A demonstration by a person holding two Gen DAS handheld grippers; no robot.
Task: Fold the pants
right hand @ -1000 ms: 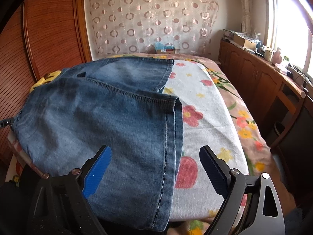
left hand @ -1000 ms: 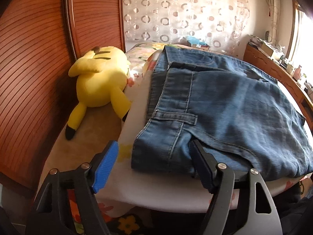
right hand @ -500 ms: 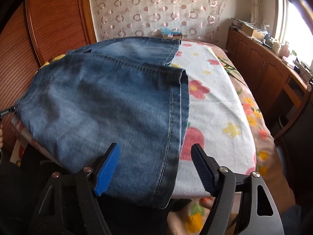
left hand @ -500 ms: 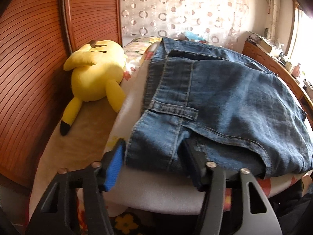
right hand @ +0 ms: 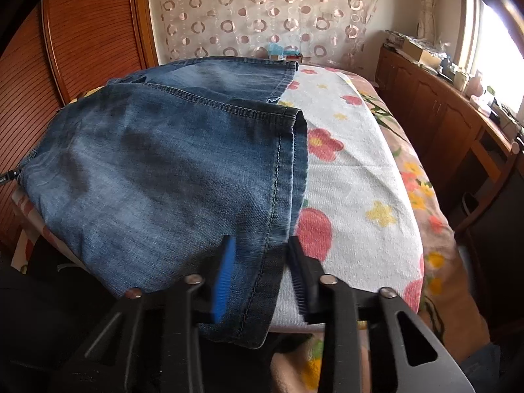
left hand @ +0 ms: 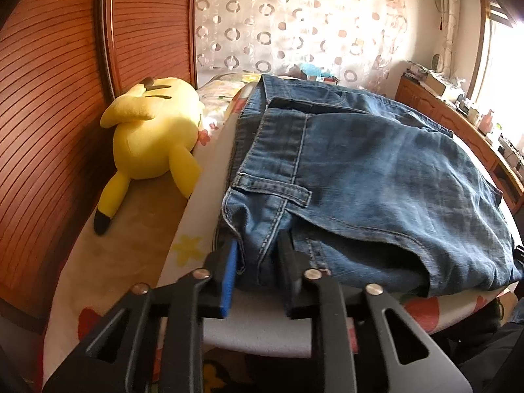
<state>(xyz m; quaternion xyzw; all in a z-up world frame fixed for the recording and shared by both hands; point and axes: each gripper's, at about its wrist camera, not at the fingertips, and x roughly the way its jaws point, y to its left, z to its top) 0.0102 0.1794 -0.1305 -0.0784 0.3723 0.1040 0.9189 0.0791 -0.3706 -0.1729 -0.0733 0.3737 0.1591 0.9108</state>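
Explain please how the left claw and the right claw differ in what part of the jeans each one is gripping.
The left claw grips the waistband corner of the jeans, near a belt loop; the right claw grips the leg-hem end. Beside the left claw lies a yellow plush toy; beside the right claw lies bare floral towel. Both claws have just been closing, with denim between the pads.

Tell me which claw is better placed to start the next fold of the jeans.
Neither alone, probably. The left claw has just closed on the waistband corner, the right claw on the hem end of the jeans; both pinch denim at the near edge, so lift together.
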